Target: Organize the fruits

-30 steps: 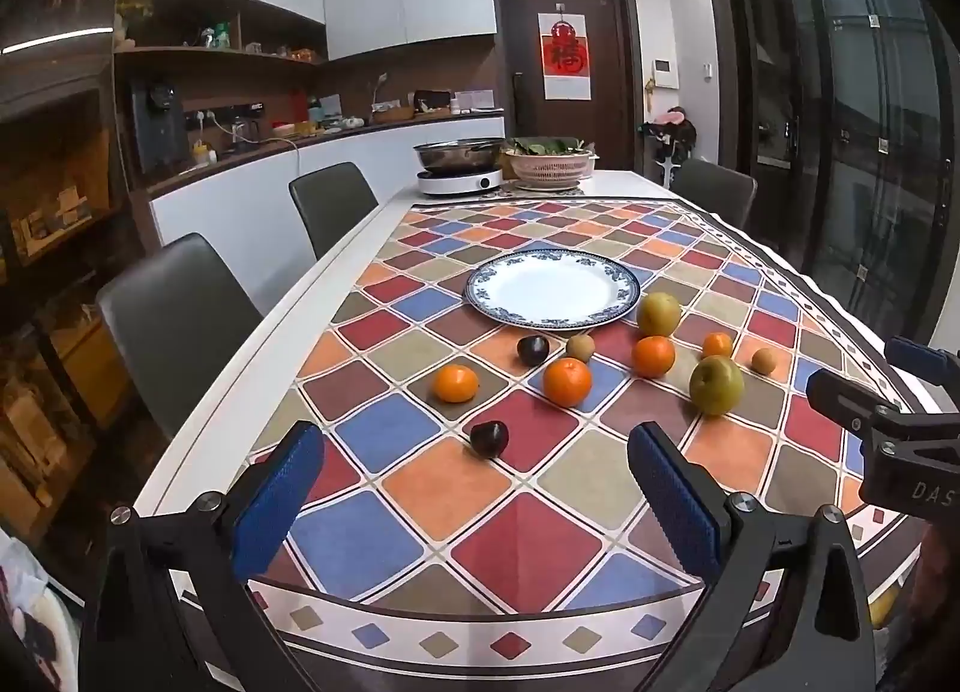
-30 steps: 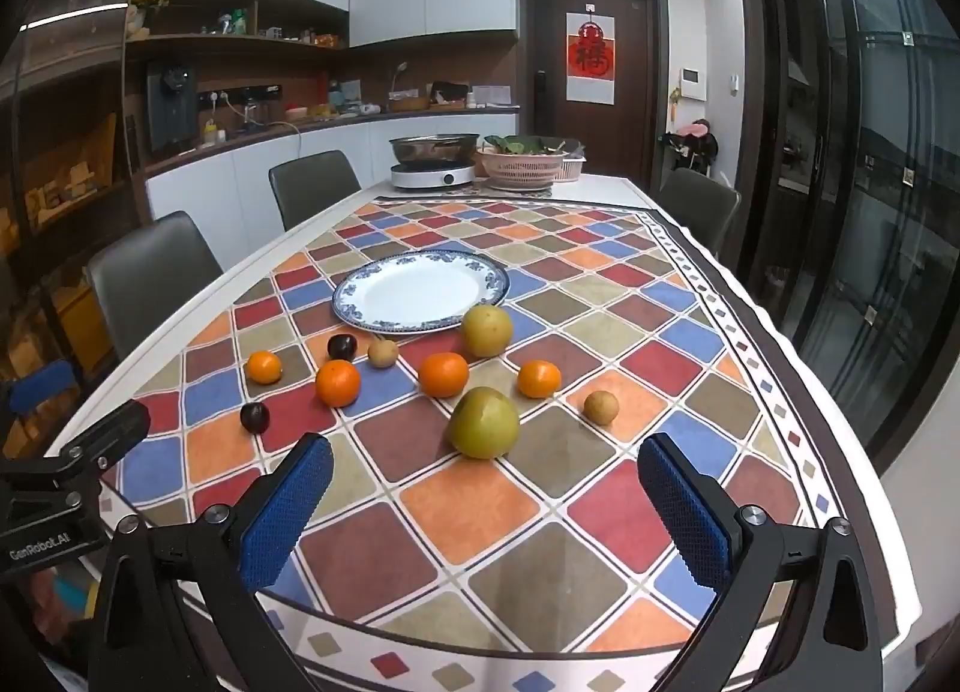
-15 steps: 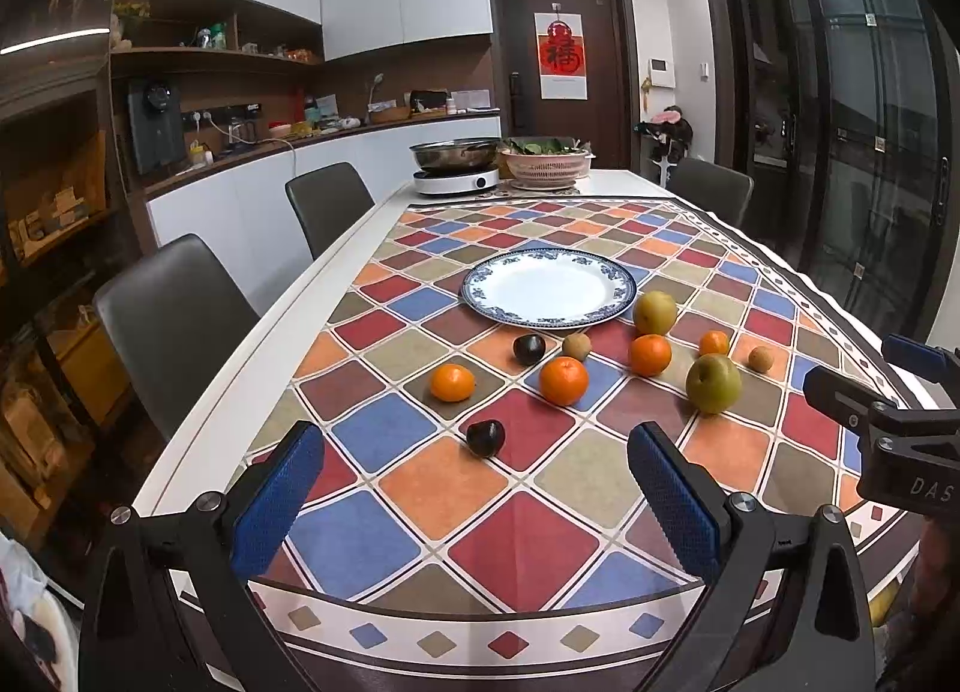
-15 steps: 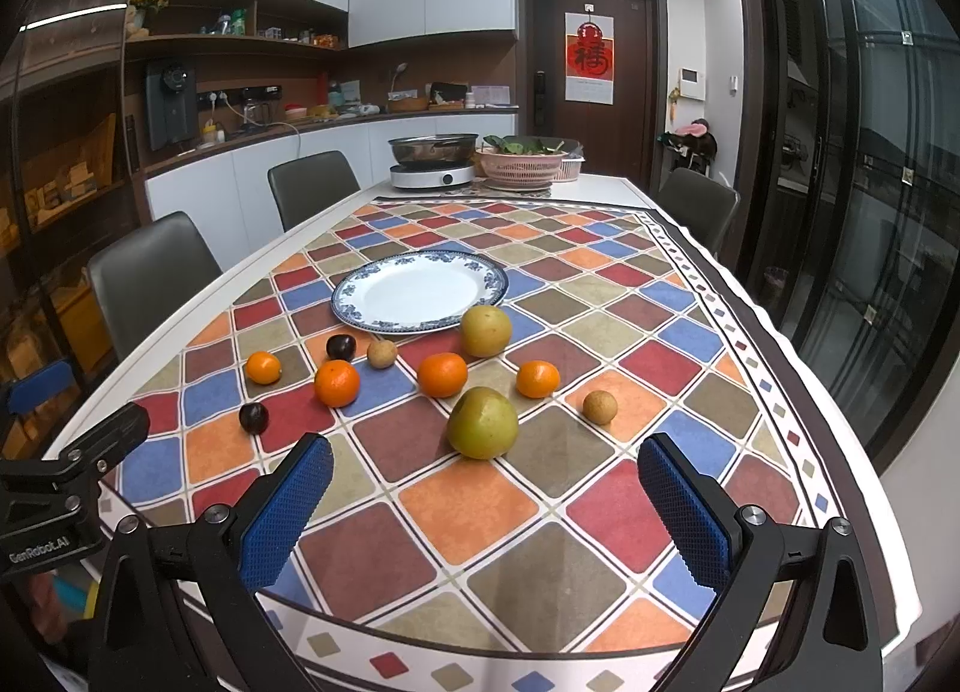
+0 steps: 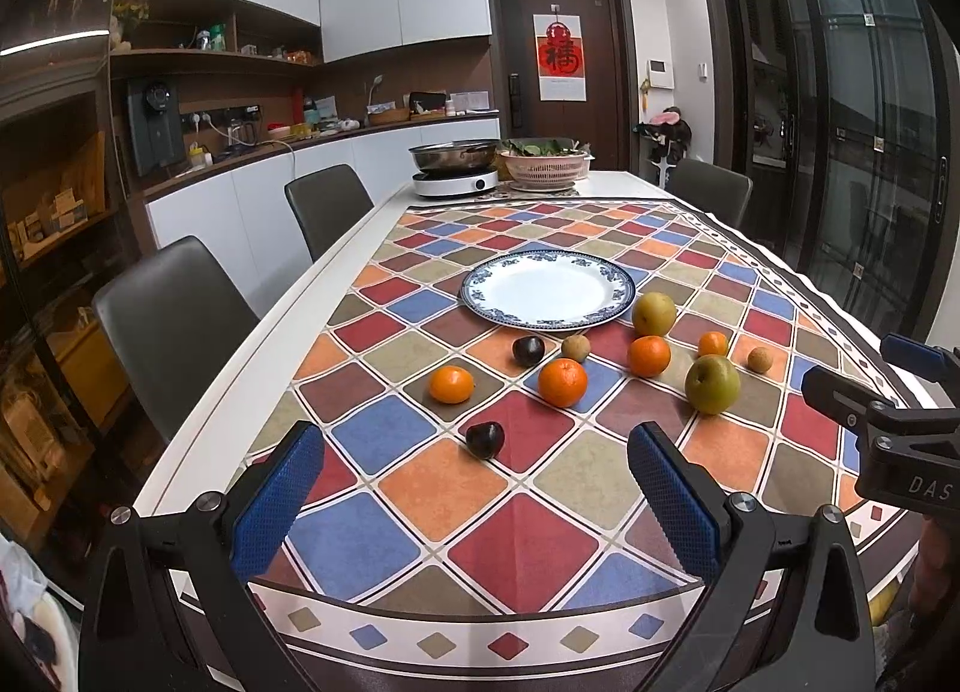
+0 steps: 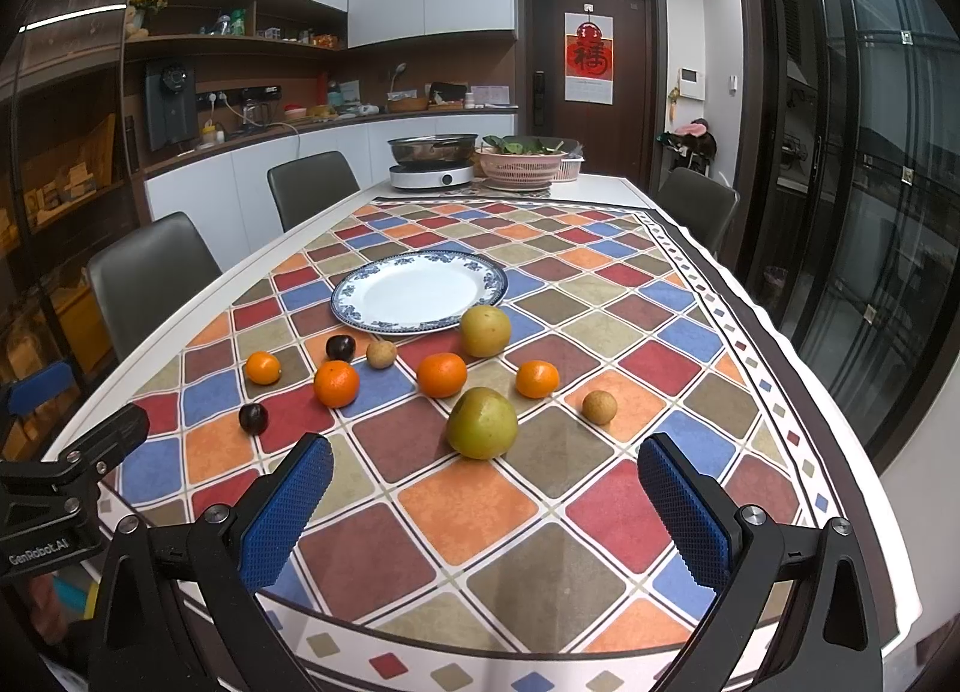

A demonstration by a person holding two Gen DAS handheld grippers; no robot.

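Note:
An empty blue-rimmed white plate [image 5: 621, 279] [image 6: 495, 279] lies mid-table on the checked cloth. In front of it lie scattered fruits: several oranges [image 5: 562, 382] [image 6: 336, 383], two green-yellow pears [image 5: 712, 384] [image 6: 482, 423], two dark plums [image 5: 485, 440] [image 6: 253, 418] and two small brown longans [image 6: 599, 407]. My left gripper [image 5: 474, 503] is open over the near table edge, the nearest plum just ahead of it. My right gripper [image 6: 486, 503] is open too, with the near pear ahead of it. Each gripper shows at the side of the other's view.
At the far end of the table stand an induction cooker with a steel pan [image 5: 456, 167] and a pink basket of greens [image 5: 545, 161]. Grey chairs [image 5: 174, 314] line the left side, one more at the far right. Glass doors run along the right.
Both views have barely shifted. Both grippers stay open and no fruit has moved.

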